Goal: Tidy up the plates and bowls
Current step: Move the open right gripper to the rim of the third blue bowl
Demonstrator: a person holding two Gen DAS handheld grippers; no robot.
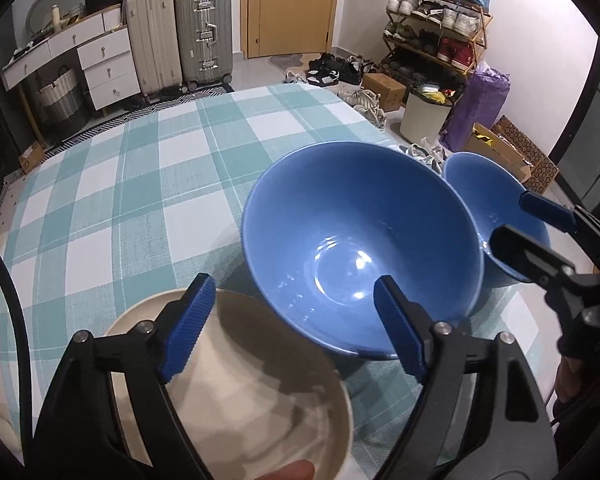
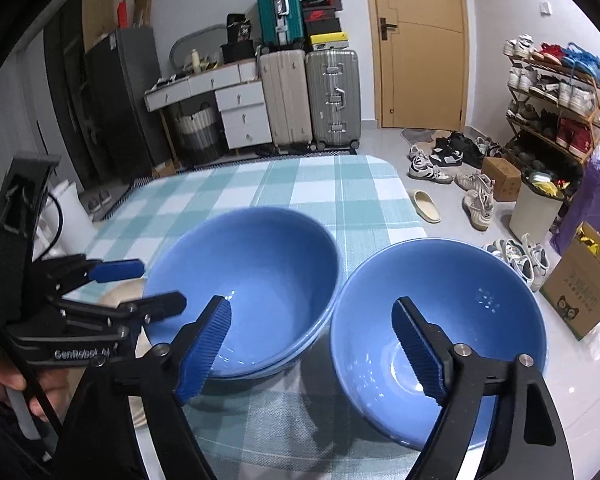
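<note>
I hold two claws over a table (image 1: 148, 168) covered with a teal and white check cloth. The left claw (image 1: 292, 320) stands with its blue ribbed pads wide apart and nothing between them; its left pad hangs over a cream plate (image 1: 260, 380) at the near edge of the table, and its right pad hangs over the near rim of the large blue bowl (image 1: 356, 240). In the right wrist view that large blue bowl (image 2: 252, 280) shows a second rim just beneath it, so it is nested in another blue bowl, and this stack rests on the cloth. The right claw (image 2: 312, 348) is also spread wide and grips nothing; its left pad hangs beside the near rim of the stack, and its right pad sits over the inside of a second blue bowl (image 2: 460, 312). This second bowl stands on the cloth at the right edge of the table, just beside the stack; I cannot tell whether the rims touch. From the left wrist view the same bowl (image 1: 472, 184) lies behind and to the right of the large one, with the right claw's fingers above it. From the right wrist view the left claw (image 2: 140, 284) appears at the left, over the cream plate (image 2: 120, 292), with a hand (image 2: 4, 384) on its handle. No pad presses on any dish.
</note>
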